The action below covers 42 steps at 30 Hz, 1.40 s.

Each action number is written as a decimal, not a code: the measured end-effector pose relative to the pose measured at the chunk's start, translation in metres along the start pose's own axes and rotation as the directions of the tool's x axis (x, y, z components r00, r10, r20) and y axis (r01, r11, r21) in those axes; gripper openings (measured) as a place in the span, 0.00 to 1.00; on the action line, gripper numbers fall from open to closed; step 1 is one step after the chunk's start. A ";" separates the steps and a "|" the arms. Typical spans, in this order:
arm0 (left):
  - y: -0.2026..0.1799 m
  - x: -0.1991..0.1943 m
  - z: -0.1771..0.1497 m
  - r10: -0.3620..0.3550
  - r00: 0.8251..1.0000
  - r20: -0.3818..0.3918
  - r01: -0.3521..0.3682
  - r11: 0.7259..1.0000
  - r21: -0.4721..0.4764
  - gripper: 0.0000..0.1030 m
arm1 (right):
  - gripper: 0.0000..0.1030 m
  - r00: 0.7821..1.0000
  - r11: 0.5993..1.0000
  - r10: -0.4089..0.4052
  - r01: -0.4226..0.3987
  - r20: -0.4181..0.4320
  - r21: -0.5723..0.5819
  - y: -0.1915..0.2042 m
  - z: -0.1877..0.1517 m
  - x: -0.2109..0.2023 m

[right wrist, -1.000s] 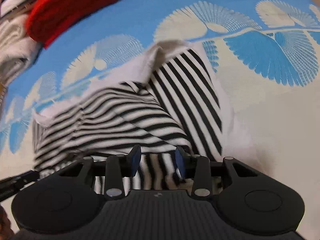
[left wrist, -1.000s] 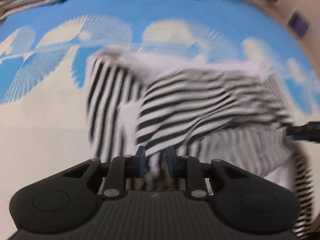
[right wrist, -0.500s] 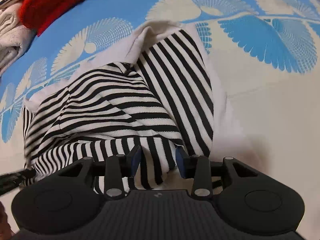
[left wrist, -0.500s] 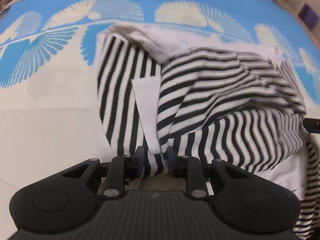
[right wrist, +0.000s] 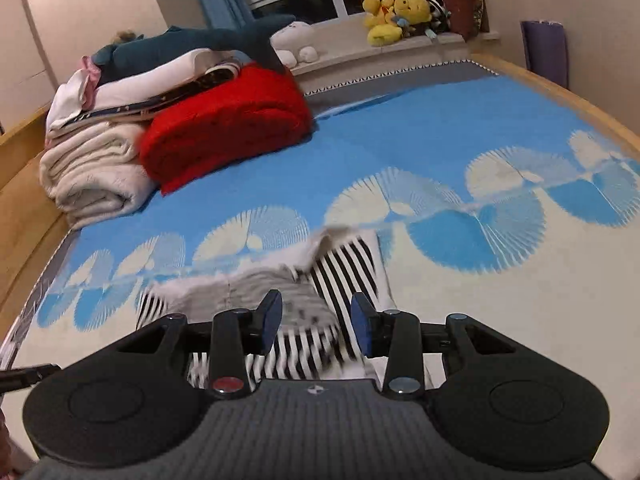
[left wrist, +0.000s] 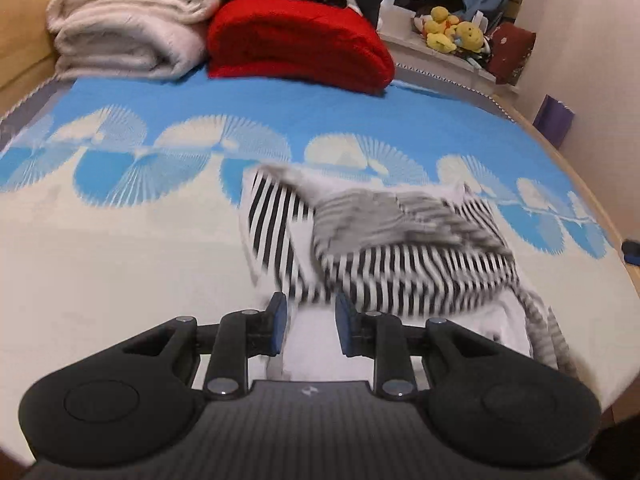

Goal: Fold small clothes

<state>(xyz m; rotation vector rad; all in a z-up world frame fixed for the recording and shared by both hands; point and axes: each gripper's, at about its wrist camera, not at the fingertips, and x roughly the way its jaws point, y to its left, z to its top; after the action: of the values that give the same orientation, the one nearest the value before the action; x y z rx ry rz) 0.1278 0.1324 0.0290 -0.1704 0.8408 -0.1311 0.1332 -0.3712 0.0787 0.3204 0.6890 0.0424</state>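
Observation:
A black-and-white striped small garment [left wrist: 400,256] lies crumpled and partly folded on the blue and cream bedspread [left wrist: 120,264]; its upper flap is blurred. My left gripper [left wrist: 311,320] hovers over the garment's near left edge, jaws apart, nothing pinched between the blue pads. In the right wrist view the same garment [right wrist: 340,264] lies below and ahead of my right gripper [right wrist: 318,320], which stands open above it with striped cloth showing through the gap. The garment's near edge is hidden under that gripper's body.
A folded red blanket [left wrist: 300,44] and rolled white blankets [left wrist: 128,36] are stacked at the far end of the bed, with a plush shark [right wrist: 192,44] on top. Yellow plush toys [right wrist: 396,12] sit on the windowsill. The wooden bed frame [right wrist: 568,84] runs along the right.
Both grippers have risen and drawn back from the garment, so the far end of the bed and the window have come into view. The garment stays on the bedspread, smaller in both views.

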 end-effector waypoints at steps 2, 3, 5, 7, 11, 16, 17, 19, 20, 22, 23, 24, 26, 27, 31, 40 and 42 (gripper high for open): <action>0.005 -0.008 -0.029 -0.001 1.000 -0.027 -0.001 0.999 -0.053 0.28 | 0.39 0.999 0.999 -0.034 0.034 -0.006 0.017 -0.013 -0.024 -0.014; 0.007 -0.010 -0.037 -0.007 0.999 -0.033 0.005 0.997 -0.077 0.29 | 0.35 0.999 0.998 -0.053 0.053 -0.007 0.021 -0.020 -0.038 -0.019; 0.010 -0.014 -0.055 -0.029 0.999 -0.023 0.026 0.992 -0.121 0.33 | 0.21 0.995 0.996 -0.090 0.091 -0.031 0.021 -0.031 -0.068 -0.026; 0.014 -0.009 -0.068 -0.005 0.999 -0.053 -0.002 0.990 -0.143 0.36 | 0.19 0.989 0.991 -0.128 0.131 -0.079 0.033 -0.041 -0.091 -0.029; 0.022 -0.003 -0.088 0.009 0.992 -0.124 -0.033 0.980 -0.196 0.56 | 0.20 0.974 0.986 -0.147 0.159 -0.172 0.054 -0.058 -0.126 -0.023; 0.043 0.010 -0.107 0.021 0.980 -0.198 -0.081 0.950 -0.301 0.68 | 0.41 0.939 0.969 -0.203 0.233 -0.276 0.080 -0.073 -0.162 -0.006; 0.047 0.012 -0.109 0.004 0.977 -0.211 -0.075 0.941 -0.330 0.68 | 0.41 0.934 0.964 -0.202 0.244 -0.296 0.110 -0.077 -0.166 -0.003; 0.052 0.019 -0.114 -0.028 0.972 -0.235 -0.065 0.924 -0.378 0.68 | 0.41 0.923 0.955 -0.193 0.255 -0.333 0.151 -0.081 -0.171 0.008; 0.053 0.022 -0.115 -0.031 0.970 -0.242 -0.067 0.921 -0.385 0.68 | 0.42 0.920 0.954 -0.192 0.257 -0.342 0.156 -0.081 -0.173 0.009; 0.053 0.029 -0.117 -0.013 0.964 -0.267 -0.095 0.917 -0.387 0.68 | 0.42 0.911 0.953 -0.198 0.265 -0.361 0.147 -0.079 -0.177 0.015; 0.054 0.032 -0.118 -0.004 0.960 -0.281 -0.110 0.915 -0.389 0.68 | 0.42 0.909 0.954 -0.198 0.264 -0.368 0.140 -0.079 -0.180 0.017; 0.054 0.036 -0.118 -0.001 0.956 -0.293 -0.120 0.912 -0.393 0.68 | 0.42 0.906 0.957 -0.197 0.261 -0.375 0.129 -0.078 -0.182 0.019; 0.055 0.043 -0.121 -0.001 0.948 -0.317 -0.131 0.909 -0.395 0.68 | 0.42 0.900 0.962 -0.194 0.253 -0.390 0.106 -0.076 -0.185 0.024; 0.053 0.046 -0.122 0.002 0.945 -0.327 -0.136 0.912 -0.387 0.68 | 0.41 0.898 0.964 -0.194 0.250 -0.395 0.094 -0.075 -0.186 0.025; 0.048 0.054 -0.127 0.016 0.937 -0.349 -0.144 0.927 -0.346 0.61 | 0.25 0.889 0.967 -0.203 0.247 -0.410 0.058 -0.070 -0.191 0.033; 0.032 0.014 -0.116 -0.061 0.978 -0.197 0.000 0.955 -0.297 0.09 | 0.03 0.966 0.962 -0.135 0.182 -0.220 0.206 -0.076 -0.163 -0.012; 0.031 0.004 -0.117 -0.086 0.981 -0.176 0.028 0.952 -0.306 0.10 | 0.03 0.977 0.947 -0.127 0.171 -0.172 0.271 -0.085 -0.157 -0.029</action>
<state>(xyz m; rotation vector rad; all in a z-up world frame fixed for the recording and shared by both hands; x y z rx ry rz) 0.0442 0.1509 -0.0575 -0.4772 1.0430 -0.0723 0.0060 -0.4126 -0.0433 0.5450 0.8721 -0.1811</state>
